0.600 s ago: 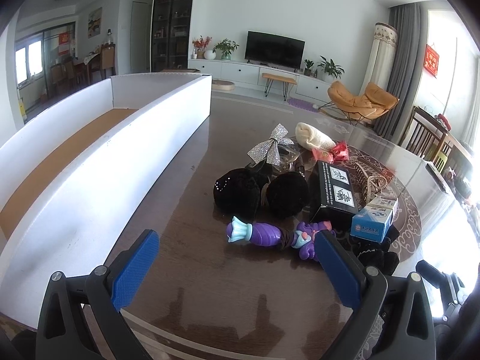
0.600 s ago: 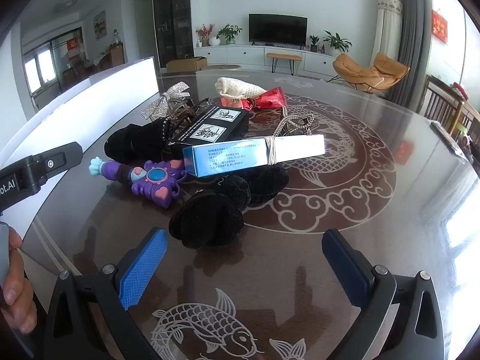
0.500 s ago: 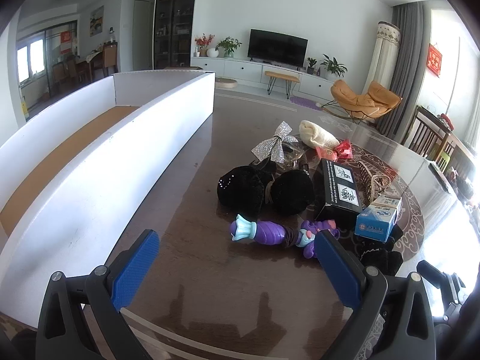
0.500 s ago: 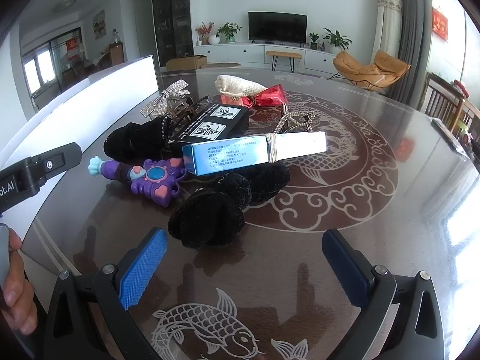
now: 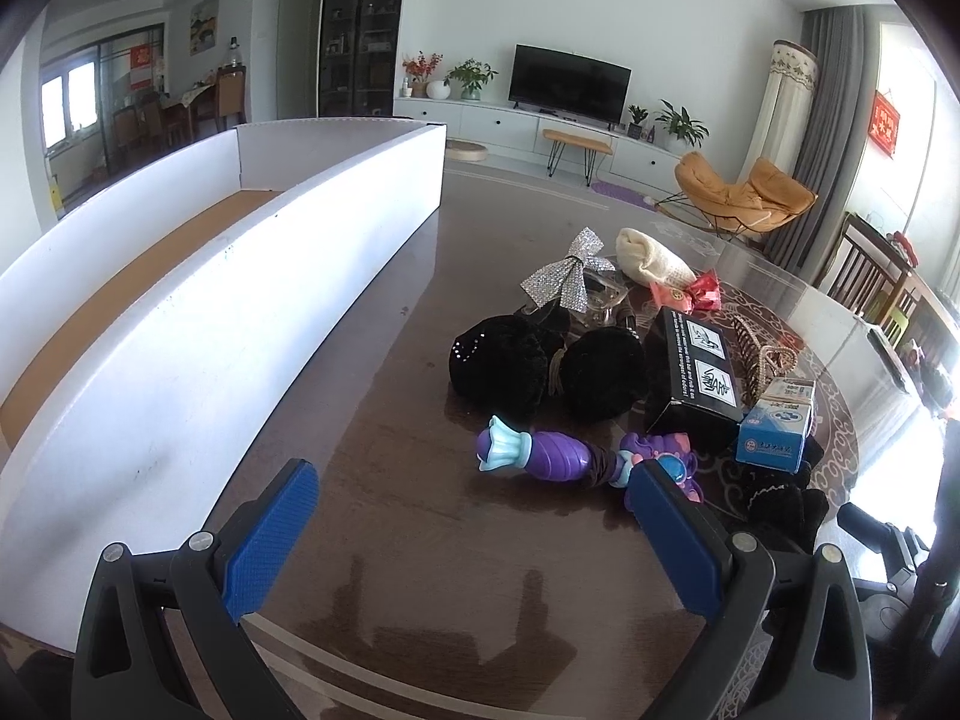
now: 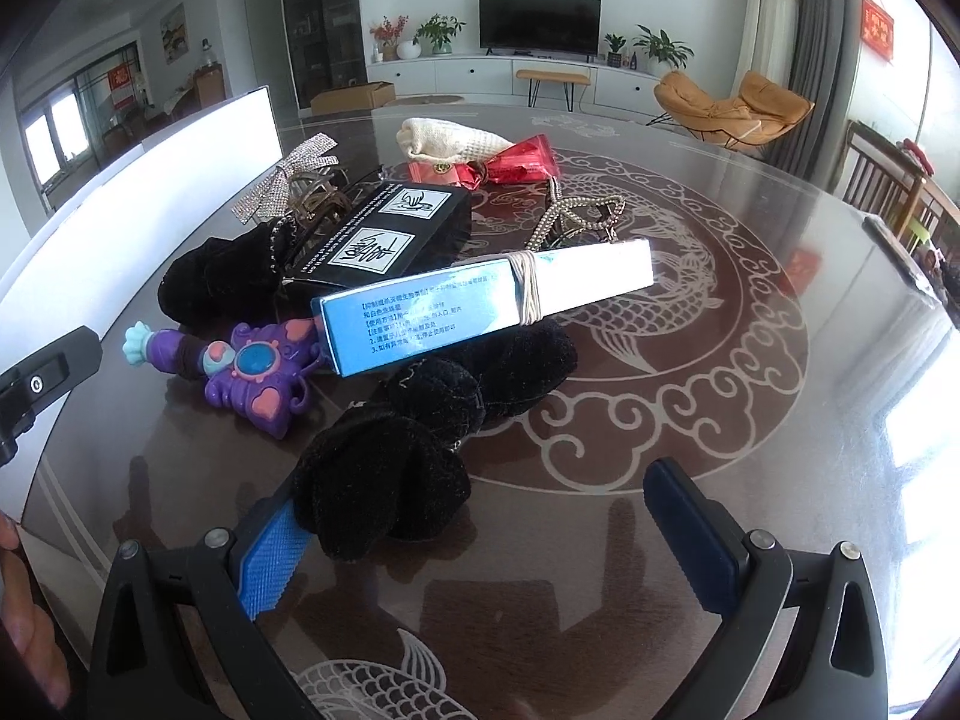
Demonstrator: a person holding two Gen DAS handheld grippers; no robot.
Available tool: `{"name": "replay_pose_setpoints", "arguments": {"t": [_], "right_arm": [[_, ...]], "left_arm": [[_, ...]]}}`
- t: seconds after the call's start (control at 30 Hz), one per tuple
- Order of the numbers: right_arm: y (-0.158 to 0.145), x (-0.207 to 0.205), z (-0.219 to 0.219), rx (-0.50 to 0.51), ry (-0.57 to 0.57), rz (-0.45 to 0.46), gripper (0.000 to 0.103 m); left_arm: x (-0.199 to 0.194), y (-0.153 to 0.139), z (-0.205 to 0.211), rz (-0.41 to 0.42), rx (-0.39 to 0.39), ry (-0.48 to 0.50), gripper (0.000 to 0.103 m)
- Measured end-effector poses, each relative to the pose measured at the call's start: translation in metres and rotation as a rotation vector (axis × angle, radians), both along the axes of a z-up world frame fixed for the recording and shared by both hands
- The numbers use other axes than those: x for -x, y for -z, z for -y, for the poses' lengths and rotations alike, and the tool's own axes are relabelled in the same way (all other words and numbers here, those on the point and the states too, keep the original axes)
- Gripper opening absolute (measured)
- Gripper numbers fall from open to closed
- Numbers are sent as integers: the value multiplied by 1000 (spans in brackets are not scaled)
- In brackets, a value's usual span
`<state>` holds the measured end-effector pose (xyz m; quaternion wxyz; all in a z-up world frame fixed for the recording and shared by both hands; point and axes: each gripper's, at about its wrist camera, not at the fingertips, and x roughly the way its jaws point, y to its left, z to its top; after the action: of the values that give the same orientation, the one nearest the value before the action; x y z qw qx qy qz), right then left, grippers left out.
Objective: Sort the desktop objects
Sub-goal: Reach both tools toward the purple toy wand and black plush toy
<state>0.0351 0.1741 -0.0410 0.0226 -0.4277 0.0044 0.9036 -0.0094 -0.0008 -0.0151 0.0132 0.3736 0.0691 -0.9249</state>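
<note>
Both grippers, left (image 5: 474, 519) and right (image 6: 474, 534), gape wide and empty, poised for a pick; the clutter, black scrunchie (image 6: 384, 480) nearest, sits mid-frame on the counter (image 6: 750, 420), white bin (image 5: 180, 348) left.

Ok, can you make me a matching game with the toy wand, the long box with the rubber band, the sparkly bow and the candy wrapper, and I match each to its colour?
Things:
1. toy wand
2. long box with the rubber band
3. sparkly bow
4. candy wrapper

Colours:
A. red
B. silver
C. purple
D. blue and white

Right pairs: 1-C, 2-D, 3-B, 4-A
</note>
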Motion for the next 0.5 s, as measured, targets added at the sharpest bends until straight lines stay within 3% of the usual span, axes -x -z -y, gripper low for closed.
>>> {"name": "replay_pose_setpoints", "arguments": {"t": [0.2,0.5], "right_arm": [[-3,-4,-23,-17,94,4,103],[3,-8,-14,24,26,39,103]], "left_arm": [[1,1,-3,5,5,4,103],[1,3,-8,7,24,10,103]]}}
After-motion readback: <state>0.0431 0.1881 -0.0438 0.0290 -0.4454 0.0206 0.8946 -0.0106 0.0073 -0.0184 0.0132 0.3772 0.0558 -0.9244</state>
